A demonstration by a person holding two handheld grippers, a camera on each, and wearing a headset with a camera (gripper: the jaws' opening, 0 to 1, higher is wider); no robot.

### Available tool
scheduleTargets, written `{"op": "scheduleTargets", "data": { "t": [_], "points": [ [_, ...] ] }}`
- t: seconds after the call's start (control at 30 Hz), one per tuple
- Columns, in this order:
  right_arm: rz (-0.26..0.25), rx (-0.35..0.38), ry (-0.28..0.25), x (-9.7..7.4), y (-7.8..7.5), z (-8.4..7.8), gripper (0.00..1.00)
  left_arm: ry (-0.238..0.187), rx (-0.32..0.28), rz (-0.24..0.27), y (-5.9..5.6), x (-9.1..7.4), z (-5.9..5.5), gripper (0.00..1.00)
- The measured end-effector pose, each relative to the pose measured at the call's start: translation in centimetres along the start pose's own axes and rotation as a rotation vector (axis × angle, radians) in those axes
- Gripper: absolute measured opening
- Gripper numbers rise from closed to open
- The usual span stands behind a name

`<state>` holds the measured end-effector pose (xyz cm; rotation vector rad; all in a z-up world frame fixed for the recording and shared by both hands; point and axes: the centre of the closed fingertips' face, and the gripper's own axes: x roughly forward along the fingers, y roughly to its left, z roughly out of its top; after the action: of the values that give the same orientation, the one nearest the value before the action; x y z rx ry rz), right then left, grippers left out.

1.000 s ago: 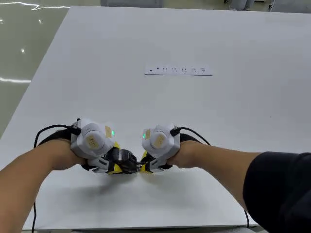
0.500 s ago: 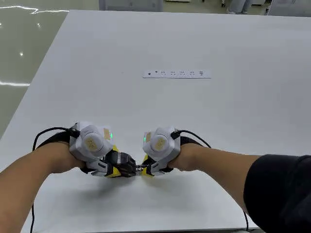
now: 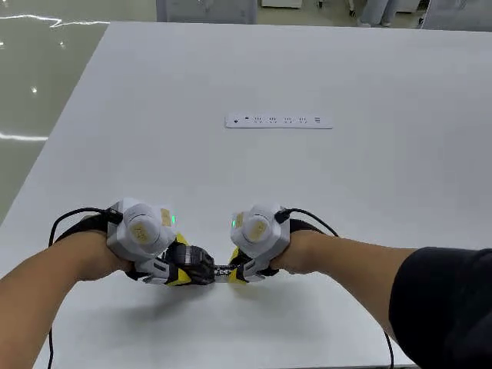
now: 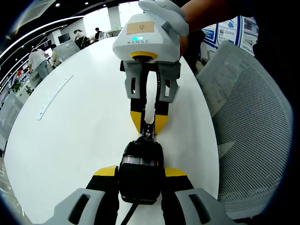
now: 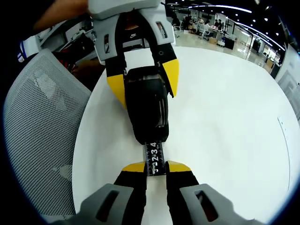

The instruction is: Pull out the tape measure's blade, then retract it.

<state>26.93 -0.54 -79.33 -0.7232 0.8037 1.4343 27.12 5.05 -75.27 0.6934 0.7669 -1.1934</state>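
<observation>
Blade and case are lined up on one axis running straight between the two claws, near the front edge of the tabletop. The tape measure is clamped by its black case in the left claw, whose jaws are closed on its sides. The blade's tip is pinched in the right claw, jaws narrowed onto the strip, and a short printed stretch is drawn out of the case's mouth. The pull is judged barely begun. The right claw would need to be carried directly away from the left along that axis, so that the strip is not kinked.
</observation>
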Motion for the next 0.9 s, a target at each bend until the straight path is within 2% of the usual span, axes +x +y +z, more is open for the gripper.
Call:
{"op": "scheduleTargets", "data": {
  "t": [0.17, 0.9],
  "points": [
    [0.003, 0.009, 0.002, -0.1, 0.0, -0.3, 0.11, 0.008, 0.014, -0.006, 0.0, 0.1, 0.0, 0.3],
    [0.012, 0.017, 0.01, -0.7, 0.1, -1.1, 0.11, 0.009, 0.0, -0.007, -0.1, 0.1, 0.0, 0.3]
  ]
}}
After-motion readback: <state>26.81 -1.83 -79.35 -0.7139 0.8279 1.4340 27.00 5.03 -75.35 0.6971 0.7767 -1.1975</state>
